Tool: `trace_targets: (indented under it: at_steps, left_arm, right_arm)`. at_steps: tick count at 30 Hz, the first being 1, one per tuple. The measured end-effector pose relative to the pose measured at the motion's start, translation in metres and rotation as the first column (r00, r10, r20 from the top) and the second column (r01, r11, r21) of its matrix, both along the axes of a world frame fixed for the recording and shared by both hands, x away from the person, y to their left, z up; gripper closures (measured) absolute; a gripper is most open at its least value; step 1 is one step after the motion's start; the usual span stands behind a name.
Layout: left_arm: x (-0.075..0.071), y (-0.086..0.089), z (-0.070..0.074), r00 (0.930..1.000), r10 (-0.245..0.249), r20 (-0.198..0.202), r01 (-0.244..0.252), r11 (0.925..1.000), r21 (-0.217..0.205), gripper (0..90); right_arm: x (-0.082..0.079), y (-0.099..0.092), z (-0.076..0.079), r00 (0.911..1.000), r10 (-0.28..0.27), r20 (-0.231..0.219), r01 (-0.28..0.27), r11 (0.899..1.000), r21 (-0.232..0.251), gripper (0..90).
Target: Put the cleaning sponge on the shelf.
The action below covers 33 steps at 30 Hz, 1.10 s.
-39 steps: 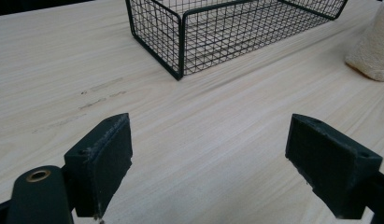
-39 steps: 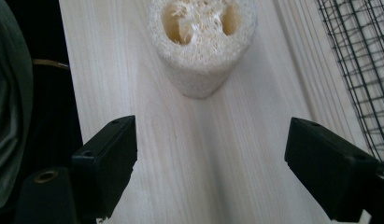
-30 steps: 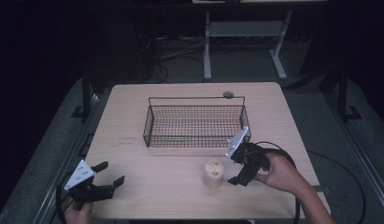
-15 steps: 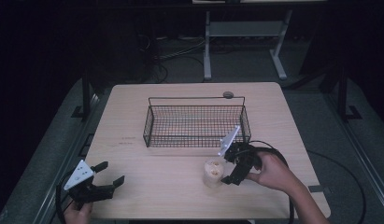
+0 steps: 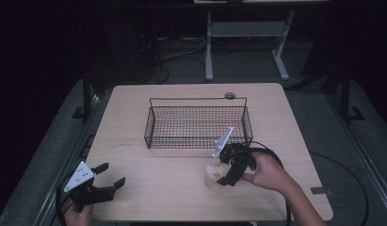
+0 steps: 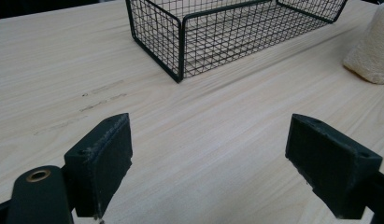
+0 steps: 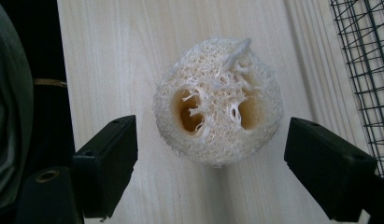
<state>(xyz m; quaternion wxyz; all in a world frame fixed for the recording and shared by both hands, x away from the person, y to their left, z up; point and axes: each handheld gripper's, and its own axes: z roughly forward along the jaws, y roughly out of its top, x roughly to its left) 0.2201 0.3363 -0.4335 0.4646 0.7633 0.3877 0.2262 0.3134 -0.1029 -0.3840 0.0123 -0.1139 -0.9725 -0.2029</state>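
Our right gripper (image 7: 210,168) has its jaws spread wide, one to each side of the loofah sponge (image 7: 217,100), with clear gaps on both sides, so nothing is held yet. In the right gripper view we look straight down the loofah's long axis: its fibrous end face with the hollow channels points up at us, so it stands upright on the table (image 7: 110,56) and the jaws come at it from above. In our judgement the next move turns on this: the loofah sits centred between the pads but a little ahead of them, so we would need to lower further before closing across its round body. In the high view the right gripper (image 5: 229,169) hangs over the loofah sponge (image 5: 213,172) near the table's front edge, toward the right front corner, just in front of the wire basket (image 5: 198,123), which stands mid-table. Our left gripper (image 6: 210,158) also has its jaws wide with only bare wood between them; it rests at the left front corner (image 5: 94,186), well apart from the loofah, so the right hand (image 5: 266,172) is much the nearer.
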Motion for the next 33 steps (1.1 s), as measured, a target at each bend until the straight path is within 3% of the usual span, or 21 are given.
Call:
trace_targets:
  at_steps: [14,27,33]
  left_arm:
    - [0.000,0.001,0.000,1.0000,0.001,0.000,-0.001,1.0000,-0.001,13.9]
    - [-0.001,0.001,0.001,1.0000,0.001,0.002,-0.001,1.0000,-0.006,13.9]
    - [-0.001,0.001,0.001,1.0000,0.003,0.002,-0.003,1.0000,-0.007,13.9]
  right_arm:
    - [0.003,0.016,-0.006,0.9999,0.011,-0.006,-0.011,1.000,-0.029,17.1]
    - [0.005,0.018,-0.007,0.9998,0.017,-0.009,-0.017,0.999,-0.040,27.2]
    - [0.005,0.020,-0.005,0.9997,0.025,-0.006,-0.025,0.999,-0.040,27.8]
